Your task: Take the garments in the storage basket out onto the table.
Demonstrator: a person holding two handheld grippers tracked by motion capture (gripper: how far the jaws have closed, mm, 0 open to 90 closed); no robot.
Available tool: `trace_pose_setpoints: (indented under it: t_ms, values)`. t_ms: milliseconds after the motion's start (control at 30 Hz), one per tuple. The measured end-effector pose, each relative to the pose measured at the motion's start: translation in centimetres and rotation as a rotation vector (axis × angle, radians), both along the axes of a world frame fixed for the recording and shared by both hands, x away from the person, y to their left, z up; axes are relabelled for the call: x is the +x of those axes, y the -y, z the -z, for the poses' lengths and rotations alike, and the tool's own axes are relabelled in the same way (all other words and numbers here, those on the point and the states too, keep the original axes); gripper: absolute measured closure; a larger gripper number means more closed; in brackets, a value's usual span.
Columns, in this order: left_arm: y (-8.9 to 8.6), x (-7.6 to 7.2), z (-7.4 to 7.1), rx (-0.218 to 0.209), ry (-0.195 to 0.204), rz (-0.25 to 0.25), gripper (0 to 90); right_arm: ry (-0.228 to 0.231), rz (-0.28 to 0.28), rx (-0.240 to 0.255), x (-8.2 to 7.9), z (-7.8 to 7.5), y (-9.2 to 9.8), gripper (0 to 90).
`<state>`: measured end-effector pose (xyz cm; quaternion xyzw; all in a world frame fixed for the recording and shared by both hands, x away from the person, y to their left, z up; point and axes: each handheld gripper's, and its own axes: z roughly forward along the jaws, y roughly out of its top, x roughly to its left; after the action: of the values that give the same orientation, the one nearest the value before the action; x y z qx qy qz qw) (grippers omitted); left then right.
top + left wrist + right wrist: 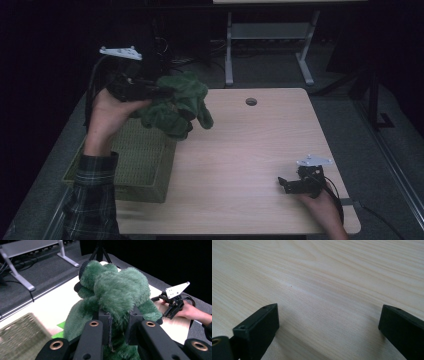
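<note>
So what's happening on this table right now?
A person is working with a hand-held claw in each hand. The left claw is clamped on a green plush toy and holds it in the air above the far corner of a woven basket at the table's left edge. The right claw rests open on the bare wood near the front right corner, with nothing between its jaws.

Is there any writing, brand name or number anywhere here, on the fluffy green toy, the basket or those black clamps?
None can be read: the green plush toy, the woven basket, the left gripper, the right gripper and the wooden table all show bare surfaces without lettering.
</note>
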<state>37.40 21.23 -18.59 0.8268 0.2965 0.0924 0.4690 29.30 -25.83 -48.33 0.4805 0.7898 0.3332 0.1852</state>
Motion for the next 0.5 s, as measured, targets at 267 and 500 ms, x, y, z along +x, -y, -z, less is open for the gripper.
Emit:
trace_pose_setpoints:
  t_ms: [267, 500]
  values:
    - [4.1, 0.5, 1.7, -0.019, -0.011, 0.041, 78.4, 0.0, -0.001, 0.0, 0.0, 0.0, 0.0, 2.9]
    - [7.4, 0.6, 3.3, -0.032, -0.017, 0.086, 78.4, 0.0, -0.001, -0.001, 0.0, 0.0, 0.0, 2.9]
